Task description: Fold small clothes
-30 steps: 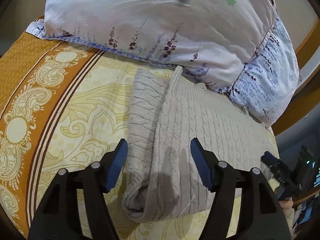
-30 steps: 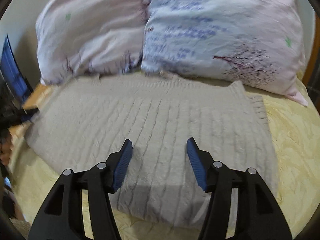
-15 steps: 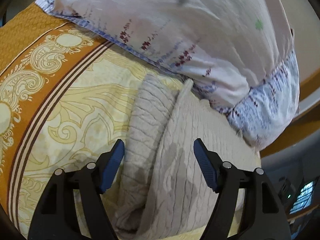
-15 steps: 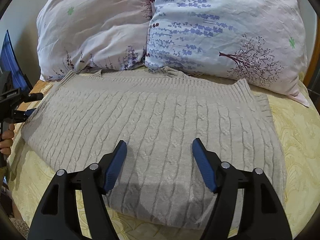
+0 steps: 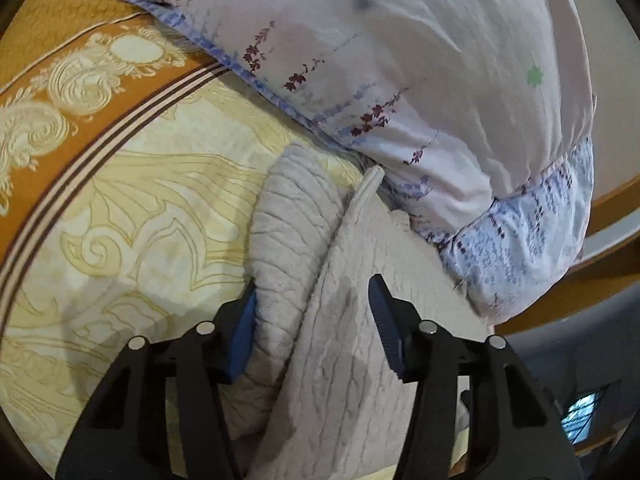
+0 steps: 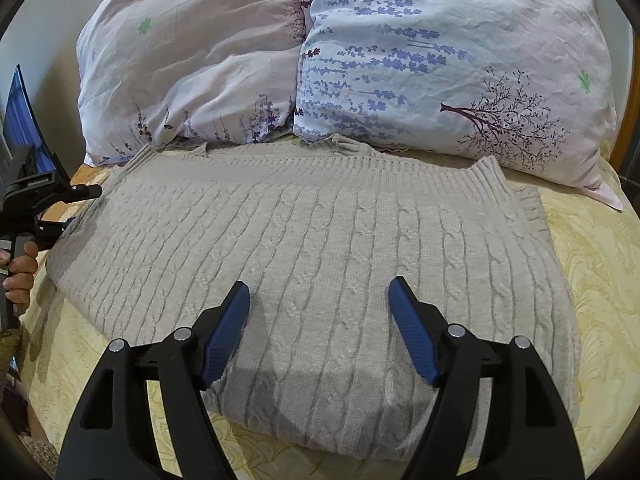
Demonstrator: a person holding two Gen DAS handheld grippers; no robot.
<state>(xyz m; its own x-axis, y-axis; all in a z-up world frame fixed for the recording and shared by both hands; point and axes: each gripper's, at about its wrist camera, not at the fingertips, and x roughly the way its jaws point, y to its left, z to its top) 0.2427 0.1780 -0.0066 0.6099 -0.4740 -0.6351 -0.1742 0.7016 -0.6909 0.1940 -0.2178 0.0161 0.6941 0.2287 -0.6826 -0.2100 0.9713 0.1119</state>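
1. Sweater [image 5: 320, 320] lies folded on the bed [image 5: 140, 200], against the pillows [image 5: 400, 80]. The left gripper [image 5: 312, 320] straddles its bunched edge, jaws half open and just closing; the left pad touches knit.
2. Right gripper [image 6: 320, 320] hovers over the sweater's near edge, jaws wide, just opening, empty.

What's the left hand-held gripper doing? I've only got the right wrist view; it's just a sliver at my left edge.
Observer: The left hand-held gripper straddles the sweater at its doubled-over side edge. Its jaws have just been closing, with knit between them but not yet pinched.
Operator: What's beyond that edge?
Observer: Bare bedspread, then an orange border with cream scrollwork.
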